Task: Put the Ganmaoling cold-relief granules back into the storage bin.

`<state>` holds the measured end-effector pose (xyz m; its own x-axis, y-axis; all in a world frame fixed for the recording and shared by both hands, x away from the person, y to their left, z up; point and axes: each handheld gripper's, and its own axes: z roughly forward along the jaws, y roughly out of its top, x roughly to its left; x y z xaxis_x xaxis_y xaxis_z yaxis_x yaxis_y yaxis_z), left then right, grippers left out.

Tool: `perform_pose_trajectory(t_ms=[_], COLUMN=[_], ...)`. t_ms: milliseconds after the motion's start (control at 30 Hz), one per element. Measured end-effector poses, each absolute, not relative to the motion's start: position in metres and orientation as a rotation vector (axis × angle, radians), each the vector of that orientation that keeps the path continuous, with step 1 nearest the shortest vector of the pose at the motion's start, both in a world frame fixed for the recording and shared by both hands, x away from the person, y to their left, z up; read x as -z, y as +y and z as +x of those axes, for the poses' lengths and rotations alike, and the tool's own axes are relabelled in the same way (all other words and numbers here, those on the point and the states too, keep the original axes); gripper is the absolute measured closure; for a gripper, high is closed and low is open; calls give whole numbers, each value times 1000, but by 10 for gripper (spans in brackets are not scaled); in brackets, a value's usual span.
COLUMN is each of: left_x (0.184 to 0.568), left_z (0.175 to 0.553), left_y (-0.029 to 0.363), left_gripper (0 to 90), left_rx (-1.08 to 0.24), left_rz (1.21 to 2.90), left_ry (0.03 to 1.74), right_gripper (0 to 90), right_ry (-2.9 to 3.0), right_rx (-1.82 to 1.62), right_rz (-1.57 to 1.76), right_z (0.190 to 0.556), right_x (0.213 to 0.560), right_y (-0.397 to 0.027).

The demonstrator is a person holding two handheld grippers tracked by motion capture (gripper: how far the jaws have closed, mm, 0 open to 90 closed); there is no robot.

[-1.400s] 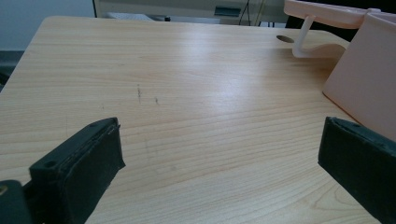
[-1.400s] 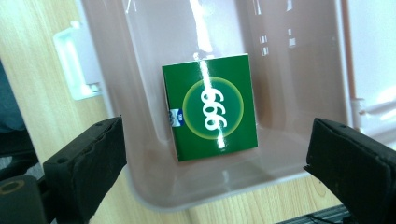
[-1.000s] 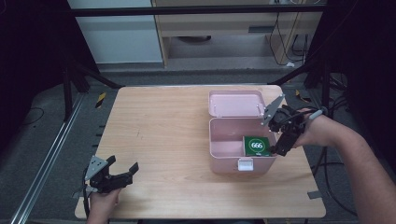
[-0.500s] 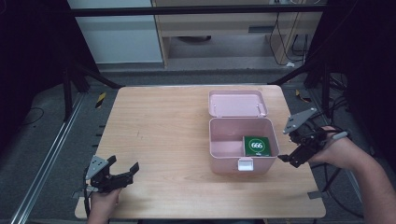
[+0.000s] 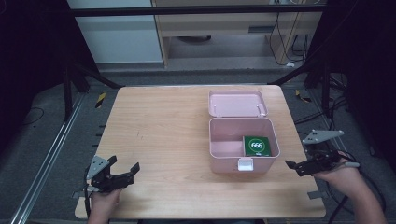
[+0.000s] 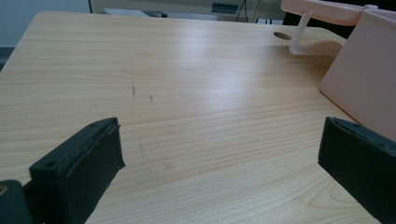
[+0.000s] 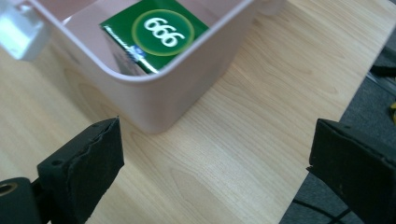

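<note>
High view shows a pink box (image 5: 243, 144) standing open on the wooden table (image 5: 177, 126), its lid (image 5: 237, 103) folded back behind it. A green packet marked 666 (image 5: 256, 145) lies inside, at the box's right end. Right gripper (image 5: 303, 165) sits just beside the box near the table's right edge, jaws spread wide and empty. Left gripper (image 5: 122, 173) rests at the near left corner, well apart, jaws wide too.

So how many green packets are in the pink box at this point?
1: a green packet marked 666 lies in the pink box, at its right end. The box's near wall could hide something small.
</note>
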<state>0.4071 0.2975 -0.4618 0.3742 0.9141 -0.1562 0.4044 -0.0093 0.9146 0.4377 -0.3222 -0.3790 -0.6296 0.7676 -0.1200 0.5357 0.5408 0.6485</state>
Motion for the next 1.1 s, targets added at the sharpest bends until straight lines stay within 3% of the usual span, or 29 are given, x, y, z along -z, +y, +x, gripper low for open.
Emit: perform_pose_trajectory(t_ms=[533, 1100], left_x=[462, 463], left_z=[407, 407], left_y=[296, 294], left_gripper=[0, 0], left_rx=[-612, -598], left_rz=[1613, 1634], left_ry=[1198, 1193], right_gripper=[36, 33], right_ry=[2136, 2109], right_rx=[-870, -905], right_rz=[1423, 1490], right_z=[416, 412], right_x=[450, 485], right_y=[-335, -323])
